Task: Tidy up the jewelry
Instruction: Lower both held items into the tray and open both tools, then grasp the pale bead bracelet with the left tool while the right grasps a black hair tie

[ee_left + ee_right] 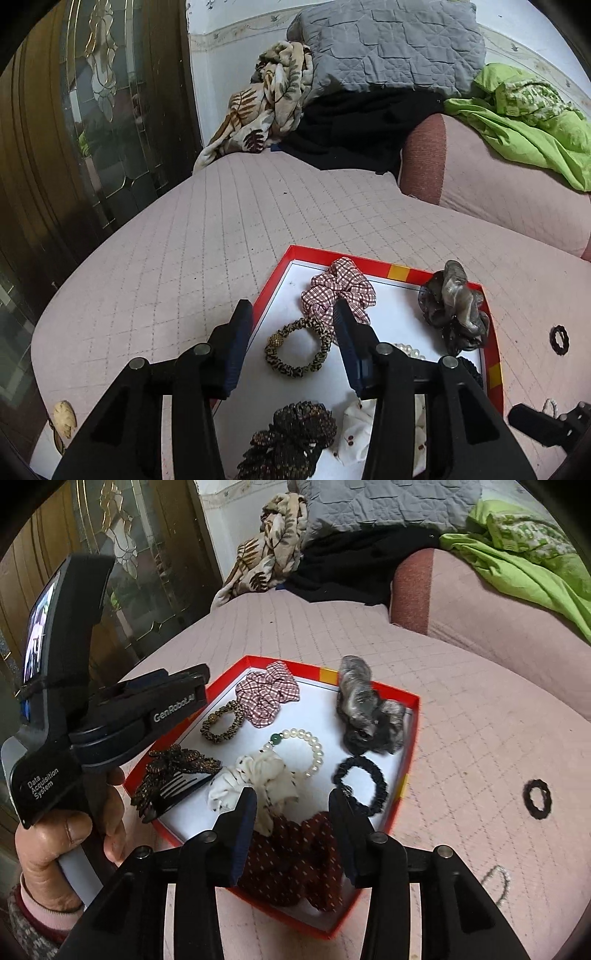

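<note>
A red-rimmed box (pixel 413 716) with a white floor lies on the pink quilted bed. It holds a checked scrunchie (pixel 266 695), a leopard hair tie (pixel 221 722), a pearl bracelet (pixel 308 747), a grey scrunchie (pixel 364 709), a black hair tie (pixel 362 782), a white scrunchie (pixel 255 782), a dark red dotted scrunchie (pixel 295 860) and a beaded comb clip (pixel 173 775). My left gripper (pixel 293 314) is open and empty above the leopard hair tie (pixel 297 347). My right gripper (pixel 291 801) is open and empty over the red scrunchie.
A small black hair tie (pixel 537 799) and a thin chain (pixel 496 884) lie on the quilt right of the box. A shell-like piece (pixel 64 419) lies at the bed's left edge. Blankets, a grey pillow (pixel 388 40) and green cloth are at the back.
</note>
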### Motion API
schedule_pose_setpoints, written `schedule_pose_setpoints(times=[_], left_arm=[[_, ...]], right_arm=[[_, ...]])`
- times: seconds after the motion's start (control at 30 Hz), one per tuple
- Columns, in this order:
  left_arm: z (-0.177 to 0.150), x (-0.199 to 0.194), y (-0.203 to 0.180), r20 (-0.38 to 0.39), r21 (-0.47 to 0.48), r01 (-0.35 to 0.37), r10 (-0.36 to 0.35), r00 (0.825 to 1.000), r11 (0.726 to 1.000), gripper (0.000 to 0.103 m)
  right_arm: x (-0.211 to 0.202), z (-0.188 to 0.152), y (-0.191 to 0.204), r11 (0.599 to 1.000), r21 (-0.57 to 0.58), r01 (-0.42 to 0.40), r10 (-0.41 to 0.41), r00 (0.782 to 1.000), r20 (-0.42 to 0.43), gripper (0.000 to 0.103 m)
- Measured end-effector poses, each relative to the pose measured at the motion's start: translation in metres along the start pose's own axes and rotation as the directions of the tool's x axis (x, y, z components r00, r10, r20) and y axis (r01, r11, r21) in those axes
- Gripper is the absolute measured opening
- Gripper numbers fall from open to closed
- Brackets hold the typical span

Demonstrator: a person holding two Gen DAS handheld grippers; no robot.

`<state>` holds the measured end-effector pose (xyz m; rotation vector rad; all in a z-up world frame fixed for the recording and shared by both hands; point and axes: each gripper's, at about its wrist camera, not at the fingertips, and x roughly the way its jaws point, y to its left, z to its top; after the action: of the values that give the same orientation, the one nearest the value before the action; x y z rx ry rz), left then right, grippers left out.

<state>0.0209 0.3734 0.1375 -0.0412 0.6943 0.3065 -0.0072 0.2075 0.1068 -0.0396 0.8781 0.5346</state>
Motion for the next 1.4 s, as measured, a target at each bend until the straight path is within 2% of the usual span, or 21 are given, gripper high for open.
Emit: schedule_pose_setpoints(times=[0.27, 0.5, 0.67, 0.8, 0.9, 1.07, 1.27, 1.4], left_arm=[[-0.009, -0.024, -0.013, 0.027, 0.044, 0.008, -0.010, 1.000, 0.999, 0.044], [-0.021, -0.042, -0.032, 0.013, 0.081, 0.062, -0.063, 0.998, 0.995, 0.044], [-0.031, -0.056, -0.050, 0.008, 0.116, 0.072, -0.073, 0.997, 0.991, 0.044], [-0.039, -0.072, -0.063, -0.013, 0.123, 0.116, -0.115, 0.993, 0.986, 0.044], [-0.044, -0.087, -0.072, -0.029, 0.128, 0.155, -0.152, 0.988, 0.980, 0.045], [-0.050, -0.111, -0.092, -0.035, 0.151, 0.186, -0.183, 0.982, 0.971, 0.045], [-0.055, -0.139, -0.122, -0.051, 0.173, 0.267, -0.263, 0.964, 0.948, 0.045], [-0.065, -0.145, -0.148, -0.088, 0.195, 0.325, -0.313, 0.946, 0.925, 0.048]], right_arm=[[-0.030, -0.012, -0.015, 0.999, 0.022, 0.030, -0.031, 0.999, 0.022, 0.045], [-0.058, -0.025, -0.039, 0.996, 0.066, 0.060, -0.063, 0.997, 0.043, 0.045], [-0.080, -0.034, -0.061, 0.992, 0.088, 0.089, -0.095, 0.994, 0.057, 0.046], [-0.103, -0.045, -0.086, 0.986, 0.106, 0.131, -0.139, 0.988, 0.071, 0.046], [-0.117, -0.053, -0.105, 0.979, 0.131, 0.158, -0.169, 0.982, 0.080, 0.052], [-0.139, -0.074, -0.141, 0.961, 0.191, 0.198, -0.215, 0.974, 0.073, 0.052], [-0.158, -0.096, -0.178, 0.939, 0.234, 0.251, -0.271, 0.961, 0.058, 0.053], [-0.163, -0.108, -0.201, 0.924, 0.276, 0.266, -0.288, 0.957, 0.039, 0.053]])
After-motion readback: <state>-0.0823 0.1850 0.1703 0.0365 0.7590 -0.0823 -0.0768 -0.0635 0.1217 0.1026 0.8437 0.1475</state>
